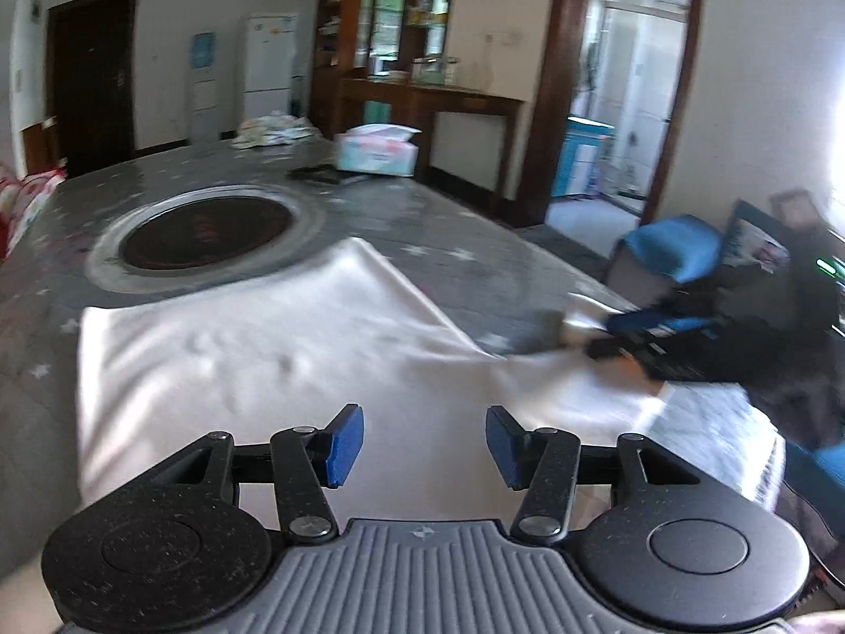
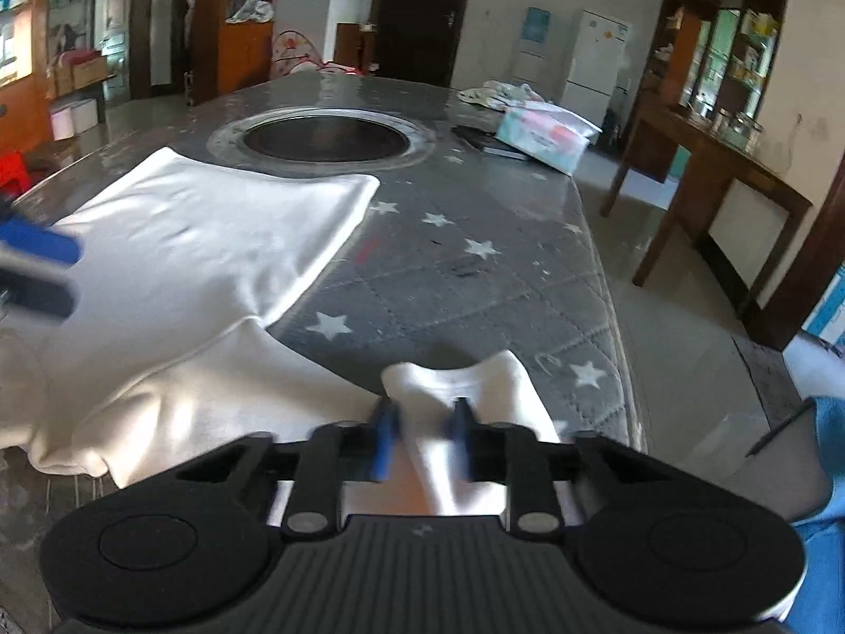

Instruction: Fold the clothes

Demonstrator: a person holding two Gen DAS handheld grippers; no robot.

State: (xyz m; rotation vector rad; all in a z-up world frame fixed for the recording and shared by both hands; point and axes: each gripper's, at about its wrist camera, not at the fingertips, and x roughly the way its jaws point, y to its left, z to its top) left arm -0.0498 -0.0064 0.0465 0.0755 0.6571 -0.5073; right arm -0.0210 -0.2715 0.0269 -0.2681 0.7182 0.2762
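Observation:
A white garment (image 1: 253, 348) lies spread on the grey star-patterned table (image 1: 465, 232). My left gripper (image 1: 425, 444) hovers open above the garment's near part, nothing between its blue pads (image 1: 346, 444). My right gripper (image 2: 422, 441) is shut on a sleeve end of the white garment (image 2: 200, 243), which bunches up between the blue pads (image 2: 384, 438) near the table's right edge. The right gripper (image 1: 602, 338) also shows blurred at the garment's right side in the left wrist view. The left gripper's blue pads (image 2: 37, 243) appear blurred at the left edge of the right wrist view.
A round dark burner recess (image 1: 206, 232) sits in the table (image 2: 475, 274) beyond the garment. A tissue box (image 1: 377, 150), a dark flat item (image 1: 317, 174) and a pile of cloth (image 1: 272, 129) lie at the far end. A blue chair (image 1: 670, 248) stands right of the table.

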